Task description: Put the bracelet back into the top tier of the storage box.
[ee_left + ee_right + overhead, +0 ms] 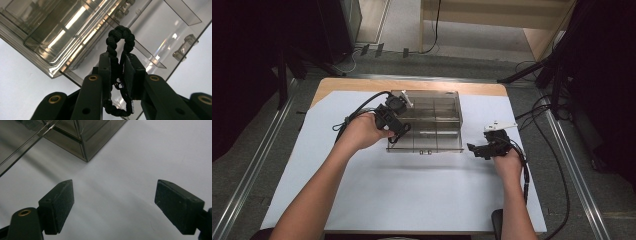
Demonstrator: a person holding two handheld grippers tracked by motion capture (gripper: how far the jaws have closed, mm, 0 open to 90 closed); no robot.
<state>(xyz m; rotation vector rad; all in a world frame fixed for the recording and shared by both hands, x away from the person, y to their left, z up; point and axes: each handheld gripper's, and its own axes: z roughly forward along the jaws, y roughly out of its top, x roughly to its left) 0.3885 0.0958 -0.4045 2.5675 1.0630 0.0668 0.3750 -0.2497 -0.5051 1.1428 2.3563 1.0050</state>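
Black braided bracelet [117, 72] pinched in left gripper [117, 75], long axis along jaws; right gripper [113, 205] agape.

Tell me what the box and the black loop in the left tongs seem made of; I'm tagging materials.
The box looks like smoke-tinted clear plastic with a glossy finish: the dividers show through and the walls carry bright reflections. The black loop, pinched in the left tongs, looks like braided cord, matte with a knotted weave, perhaps nylon.
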